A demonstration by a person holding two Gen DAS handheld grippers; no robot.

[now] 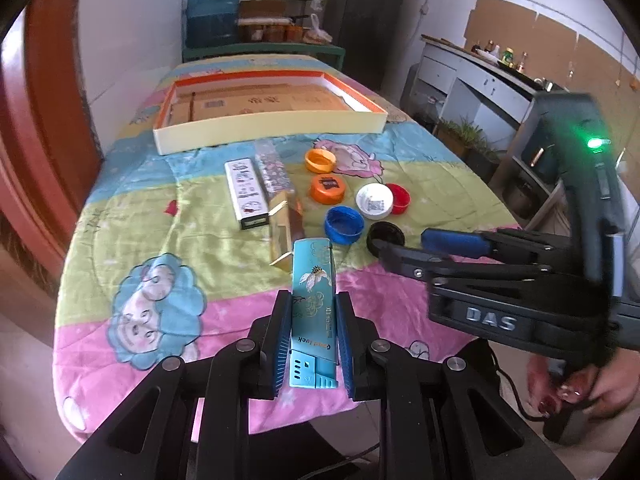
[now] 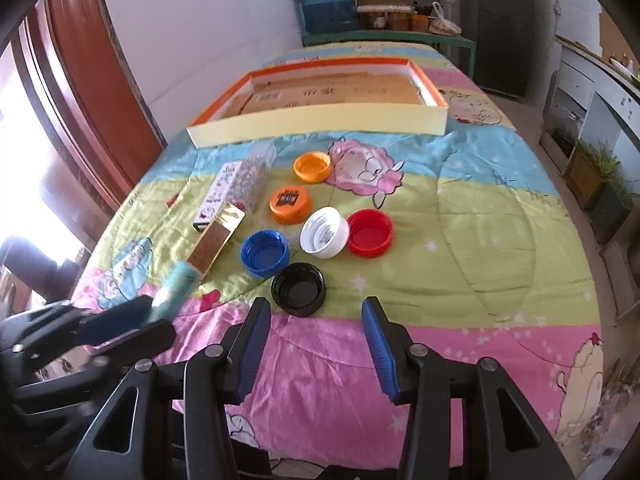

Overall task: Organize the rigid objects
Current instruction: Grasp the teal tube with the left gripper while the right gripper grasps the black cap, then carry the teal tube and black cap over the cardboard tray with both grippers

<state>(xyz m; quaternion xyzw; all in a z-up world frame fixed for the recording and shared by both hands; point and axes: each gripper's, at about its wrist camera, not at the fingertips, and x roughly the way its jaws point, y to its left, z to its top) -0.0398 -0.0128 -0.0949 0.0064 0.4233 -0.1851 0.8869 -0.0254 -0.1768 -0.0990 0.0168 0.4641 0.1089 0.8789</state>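
A tabletop covered by a cartoon-print quilt [image 2: 460, 208] in pink, green and blue bands fills both views. At its far end lies a shallow orange-rimmed tray [image 2: 320, 128], cream-walled, floored with flattened cardboard, holding no loose items. Between tray and camera sit slim boxes on the left and six bottle caps beside them.

The left hand-held gripper [image 1: 313, 300] is clamped on a turquoise box [image 1: 313, 296] with a crane drawing and the words "Good Luck", near the table's front edge. The right hand-held gripper [image 2: 316, 312] stands part open and empty, with the black cap [image 2: 299, 289] lying just beyond its tips; its body reads "DAS" in the left view.

Likely step: carry the turquoise box to the tray. Keep it level and lift clear of the gold box [image 1: 285, 236] just ahead. The right should centre the black cap between its pads before closing.
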